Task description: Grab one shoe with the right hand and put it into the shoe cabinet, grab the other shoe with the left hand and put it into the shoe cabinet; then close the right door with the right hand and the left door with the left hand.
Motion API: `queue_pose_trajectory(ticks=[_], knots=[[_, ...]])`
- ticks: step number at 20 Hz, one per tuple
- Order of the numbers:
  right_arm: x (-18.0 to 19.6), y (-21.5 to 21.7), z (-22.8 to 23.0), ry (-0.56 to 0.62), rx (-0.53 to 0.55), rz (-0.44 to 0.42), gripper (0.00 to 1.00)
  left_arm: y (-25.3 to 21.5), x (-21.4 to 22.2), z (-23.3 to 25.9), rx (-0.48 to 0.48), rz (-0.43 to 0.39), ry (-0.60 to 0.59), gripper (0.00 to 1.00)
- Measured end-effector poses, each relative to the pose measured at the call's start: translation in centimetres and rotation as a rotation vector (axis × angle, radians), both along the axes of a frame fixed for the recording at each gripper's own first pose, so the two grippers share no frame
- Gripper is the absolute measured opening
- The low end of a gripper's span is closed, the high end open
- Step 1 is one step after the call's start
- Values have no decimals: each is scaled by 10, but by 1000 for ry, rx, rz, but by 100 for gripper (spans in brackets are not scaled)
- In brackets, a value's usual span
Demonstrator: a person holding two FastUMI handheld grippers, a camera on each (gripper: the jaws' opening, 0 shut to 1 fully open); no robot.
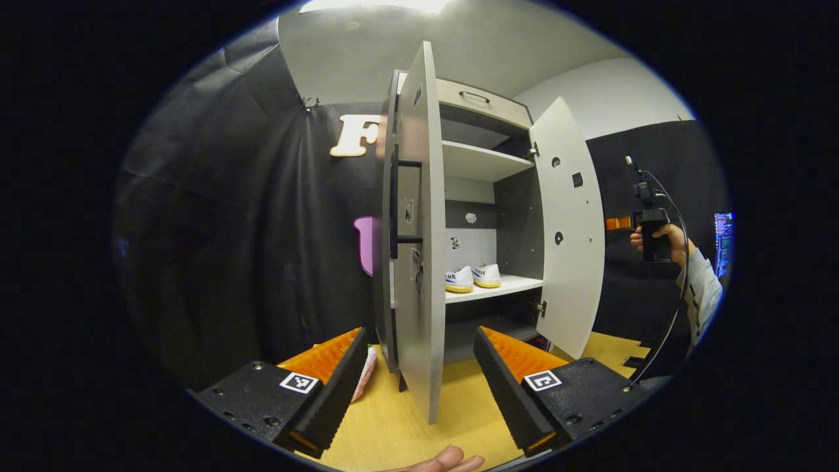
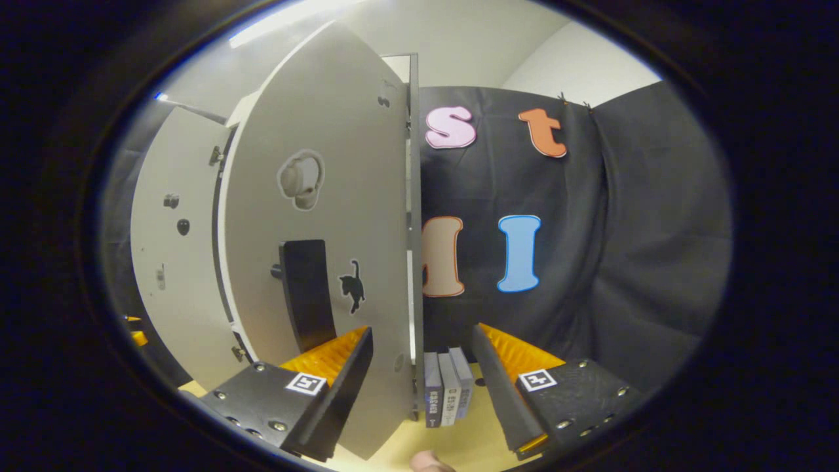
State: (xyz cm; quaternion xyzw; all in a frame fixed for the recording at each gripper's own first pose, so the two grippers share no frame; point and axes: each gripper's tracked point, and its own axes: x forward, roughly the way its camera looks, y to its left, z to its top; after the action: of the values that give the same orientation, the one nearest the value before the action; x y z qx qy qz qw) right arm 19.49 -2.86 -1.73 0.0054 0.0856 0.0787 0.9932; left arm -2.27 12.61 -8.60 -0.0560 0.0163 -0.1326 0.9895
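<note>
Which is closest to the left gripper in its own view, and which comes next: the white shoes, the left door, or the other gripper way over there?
1. Left door: nearest, edge-on between the left gripper's open fingers.
2. White shoes: farther, on the shelf inside the cabinet, just right of that door.
3. Other gripper: far right, past the right door; its depth against the shoes is hard to call.

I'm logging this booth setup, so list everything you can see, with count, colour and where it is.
shoe cabinet: one, pale grey, on the wooden floor, both doors open
left door: one, grey, edge-on between the left gripper's fingers
right door: one, grey, black handle, in front of the right gripper
shoes: two, white with yellow soles, side by side on the cabinet's lower shelf
books: three, grey-blue, upright by the right door's edge
pink object: one, on the floor beside the cabinet
left gripper: open
right gripper: open
</note>
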Motion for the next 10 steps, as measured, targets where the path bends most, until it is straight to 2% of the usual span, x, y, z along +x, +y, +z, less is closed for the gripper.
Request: queue_pose_trajectory(ticks=[4, 5, 6, 8, 9, 10], knots=[[-3, 26, 1, -27, -10, -2, 89, 12, 7, 7, 6, 40, -2, 98], [-4, 41, 1, -36, -9, 17, 91, 15, 8, 12, 1, 49, -15, 98], [-6, 57, 2, -43, 7, 49, 89, 21, 9, 18, 7, 68, -30, 99], [-10, 93, -2, -44, 49, 142, 92, 33, 9, 26, 37, 115, -56, 98], [-17, 99, -4, -39, 63, 144, 91, 39, 9, 30, 53, 134, -68, 98], [-18, 100, -9, -39, 66, 134, 99, 42, 10, 32, 62, 147, -69, 99]])
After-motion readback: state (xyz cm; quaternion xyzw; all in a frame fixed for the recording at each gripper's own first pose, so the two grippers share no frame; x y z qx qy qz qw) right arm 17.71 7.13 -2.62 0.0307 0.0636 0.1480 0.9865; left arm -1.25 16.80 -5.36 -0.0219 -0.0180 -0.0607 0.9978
